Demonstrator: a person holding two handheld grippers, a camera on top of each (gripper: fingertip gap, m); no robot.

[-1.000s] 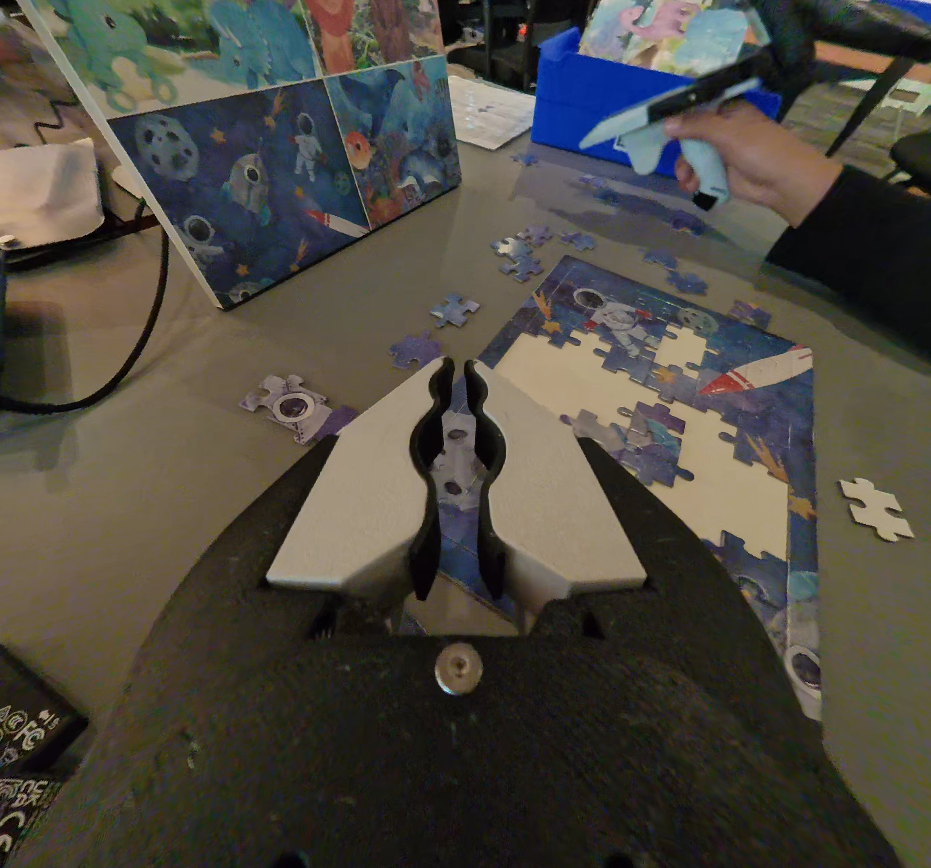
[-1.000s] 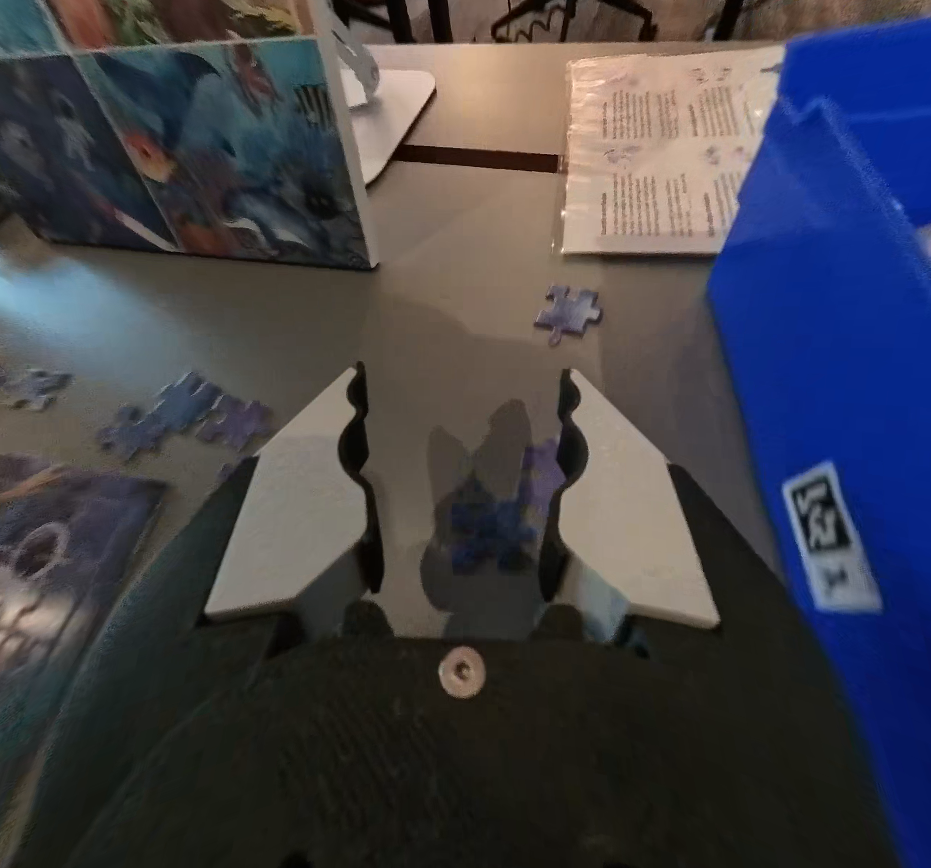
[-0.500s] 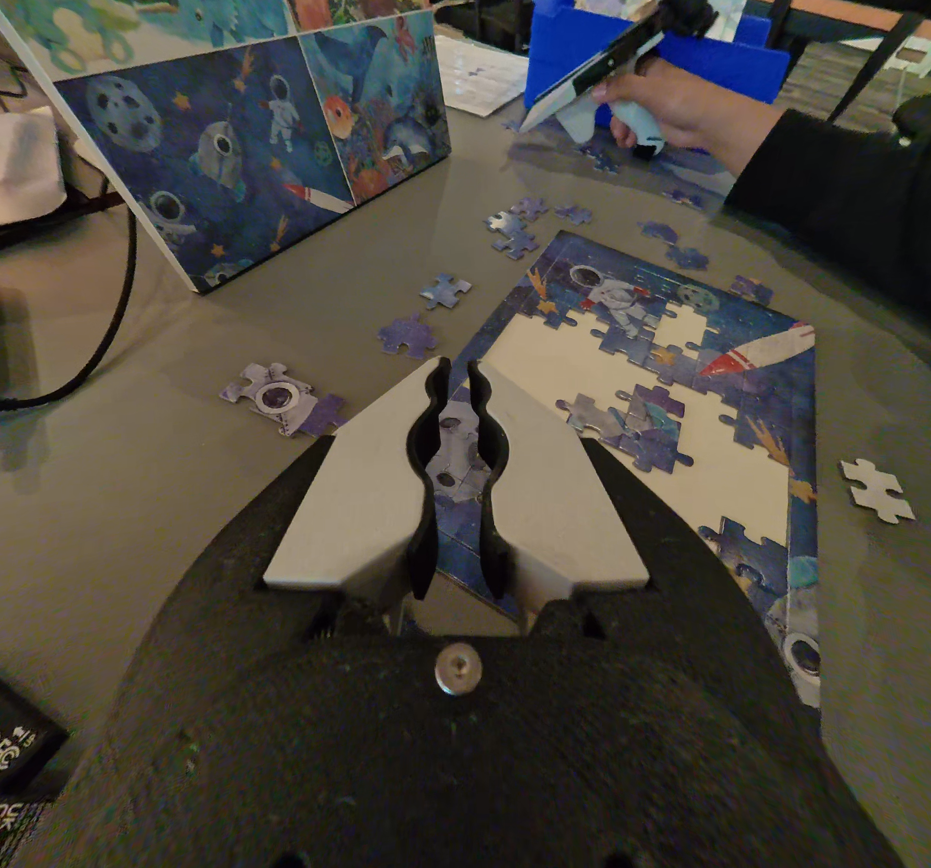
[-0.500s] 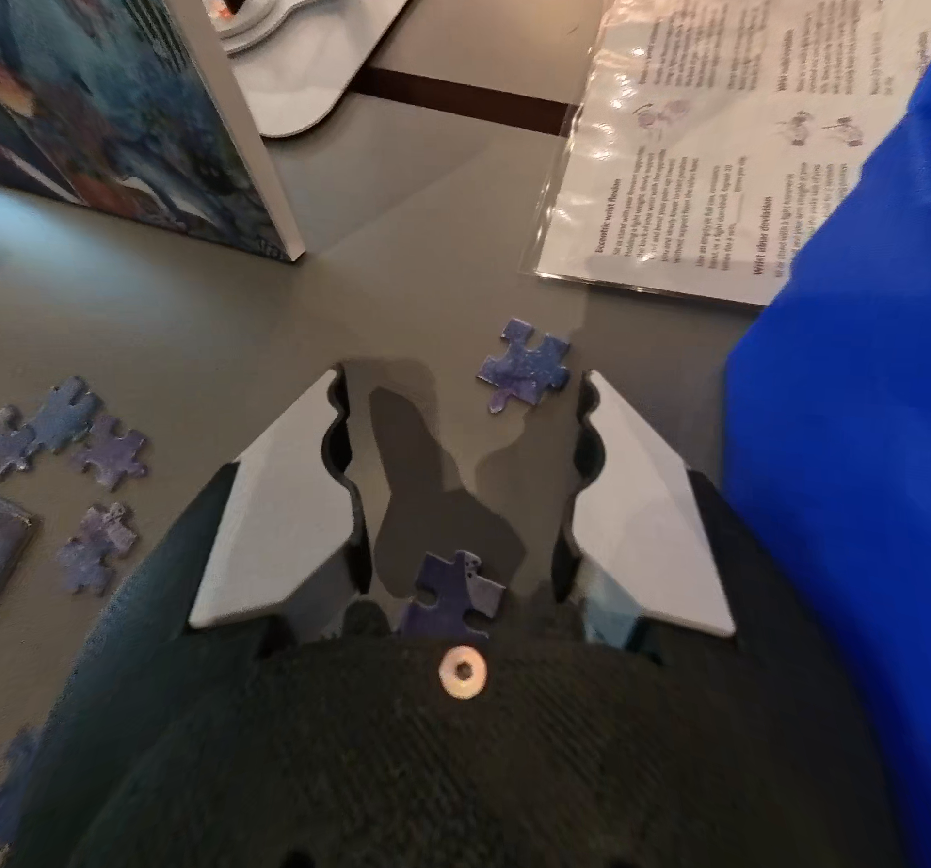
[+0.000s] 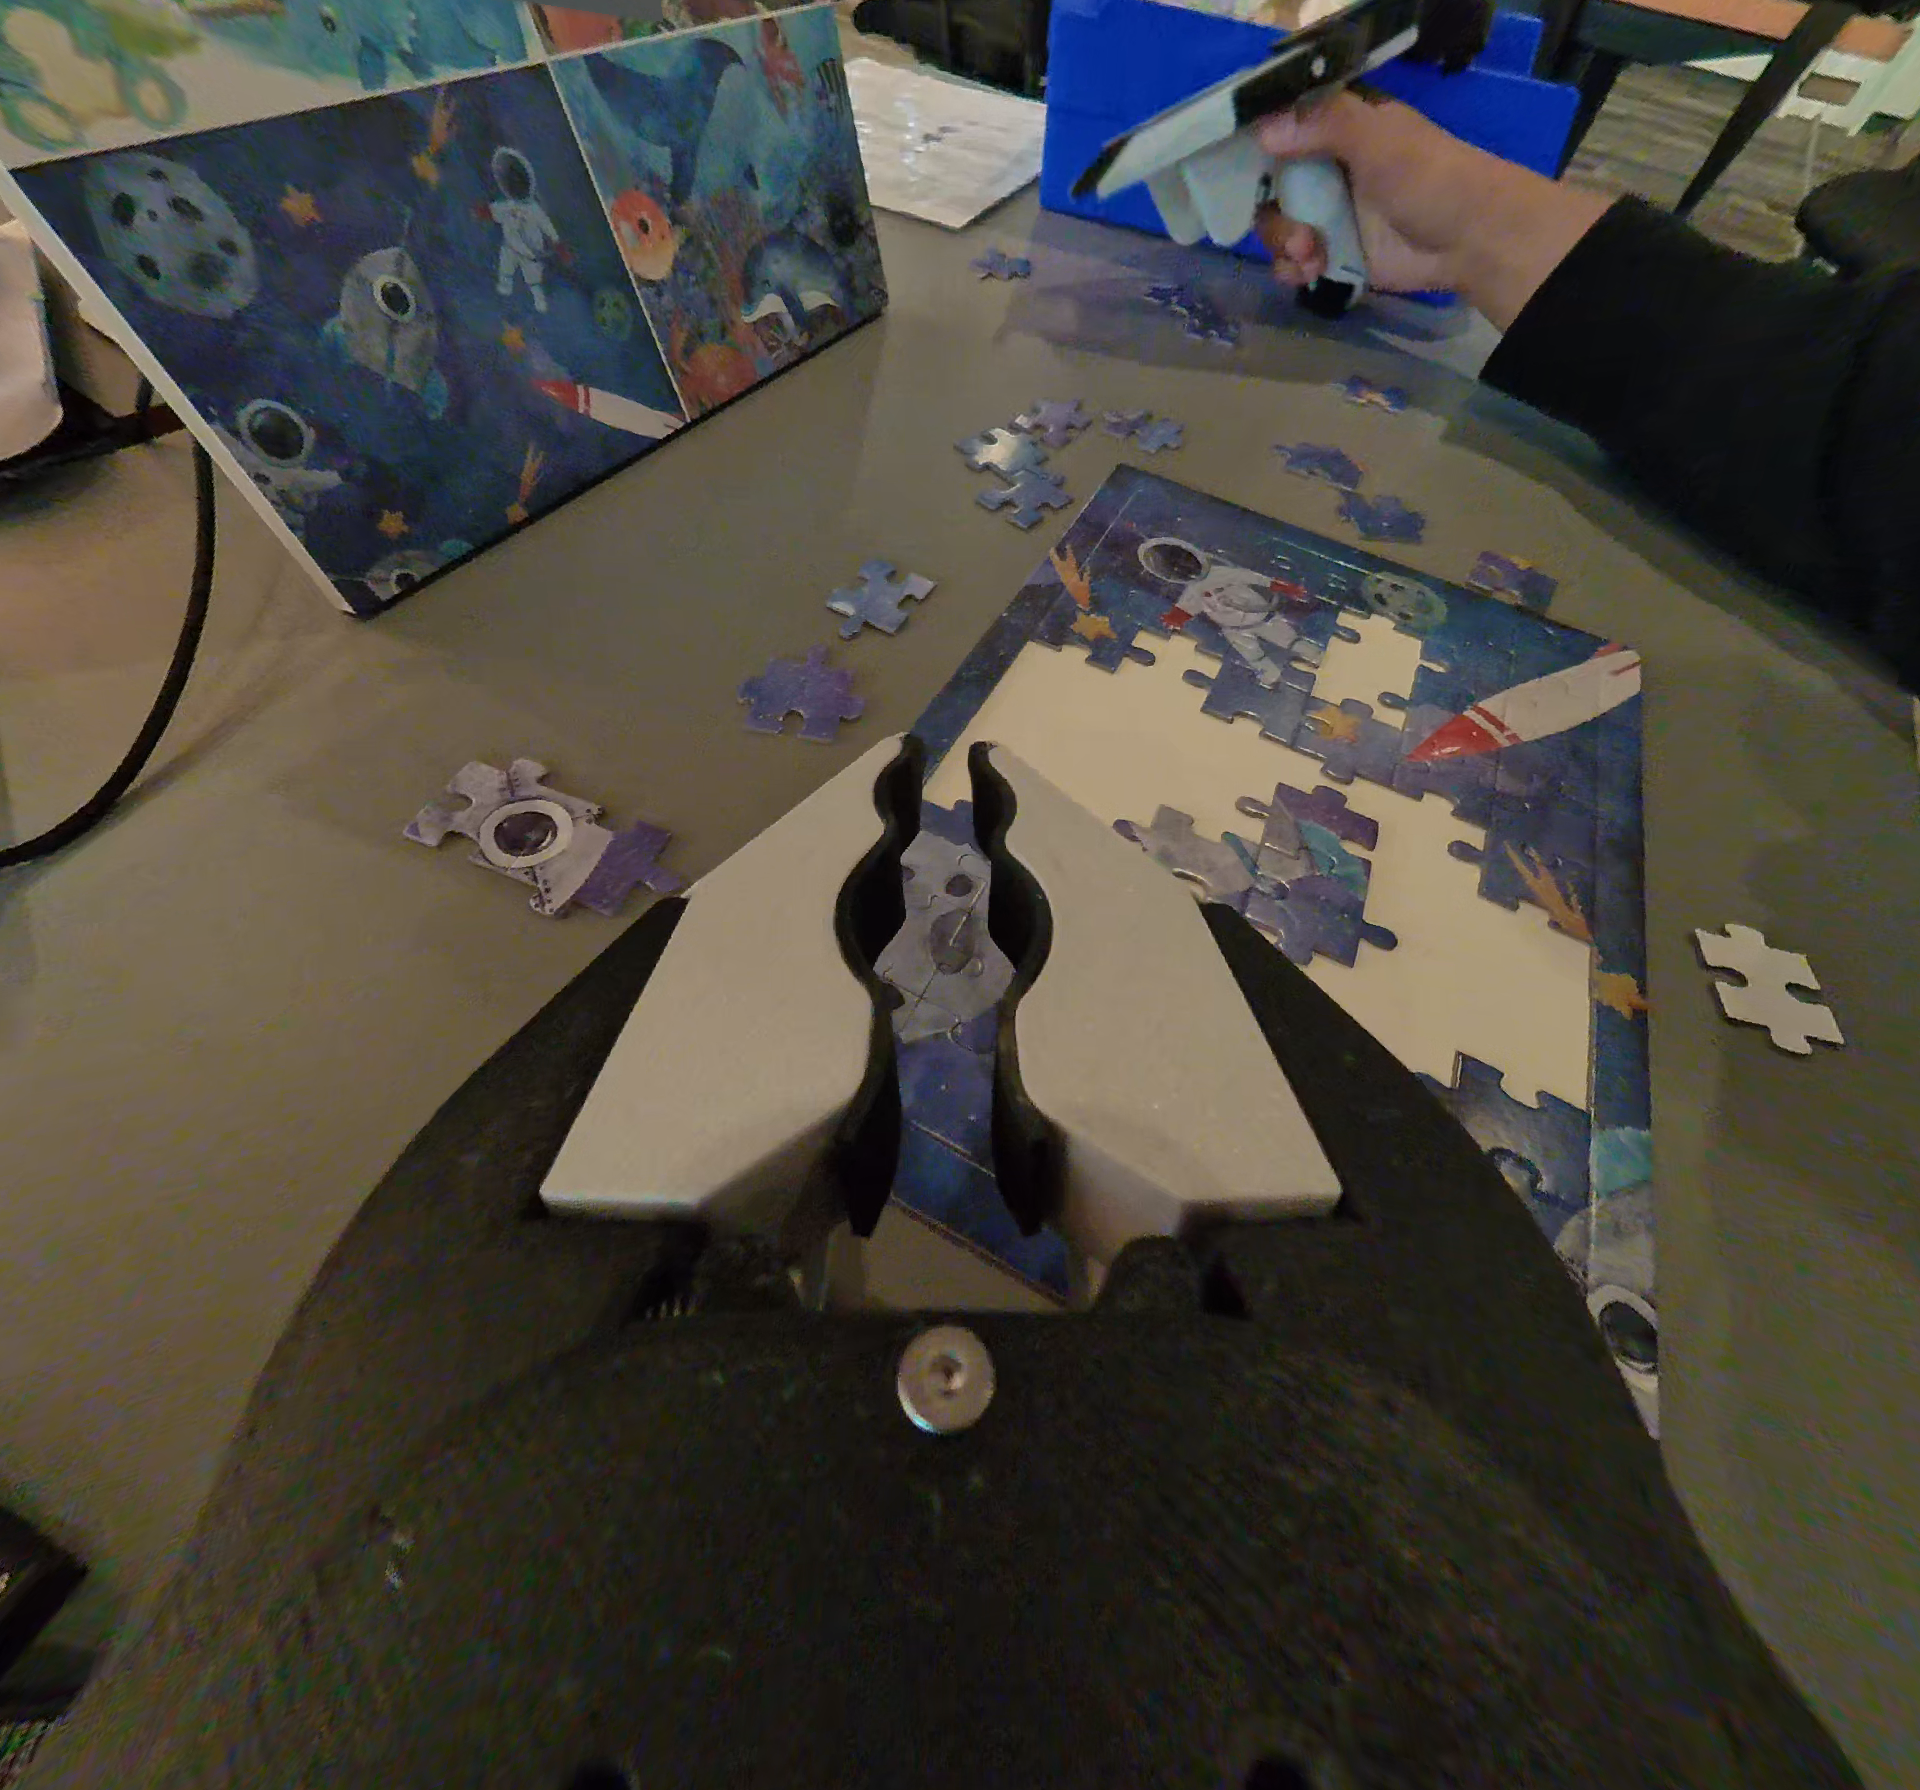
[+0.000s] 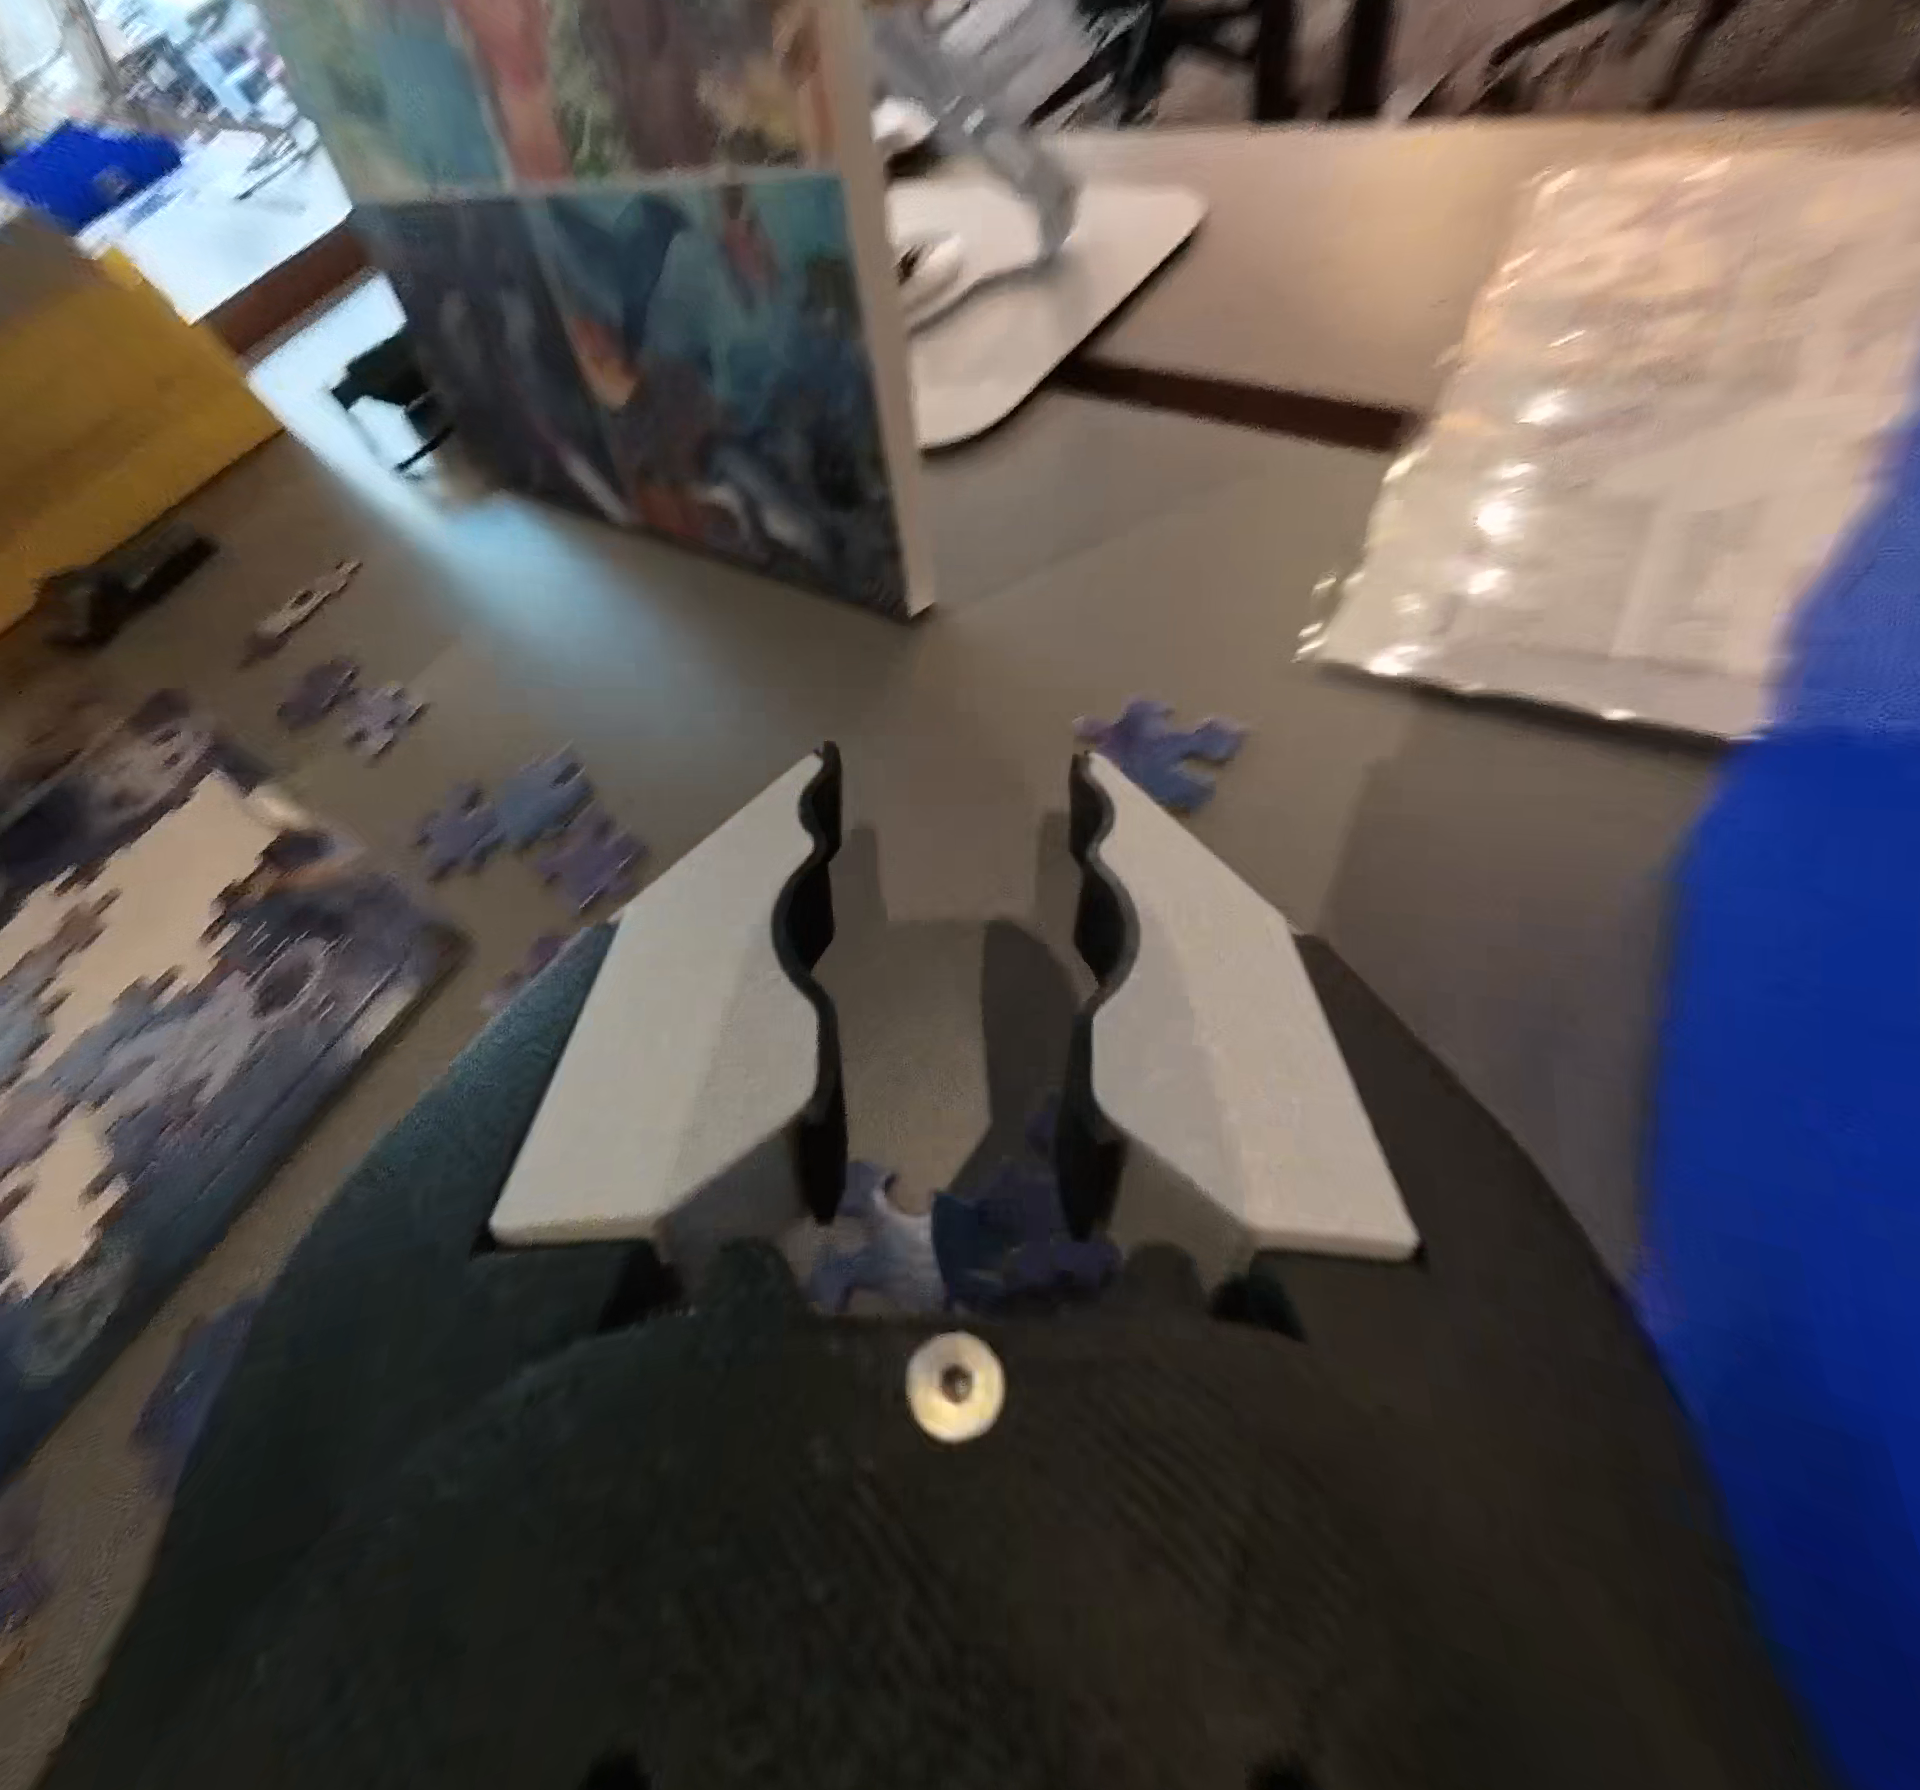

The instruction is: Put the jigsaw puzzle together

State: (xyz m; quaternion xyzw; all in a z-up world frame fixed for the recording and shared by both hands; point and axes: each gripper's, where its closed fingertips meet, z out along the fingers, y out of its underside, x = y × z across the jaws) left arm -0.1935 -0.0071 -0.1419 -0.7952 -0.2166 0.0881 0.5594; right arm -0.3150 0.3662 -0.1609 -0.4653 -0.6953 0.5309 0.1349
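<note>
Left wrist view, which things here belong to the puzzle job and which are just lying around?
Job:
puzzle board
loose pieces
face-down white piece
picture box
left tool
right tool

Lying about:
blue bin
plastic-covered sheet
black cable

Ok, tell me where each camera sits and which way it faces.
Left wrist view: on the left gripper, looking forward and down over the puzzle board; its nearly shut fingers show, plus the person's hand holding the right gripper farther off.
Right wrist view: on the right gripper, low over the table, facing the picture box; its open fingers show, image blurred.
Shared: puzzle board, picture box, blue bin, loose pieces.
</note>
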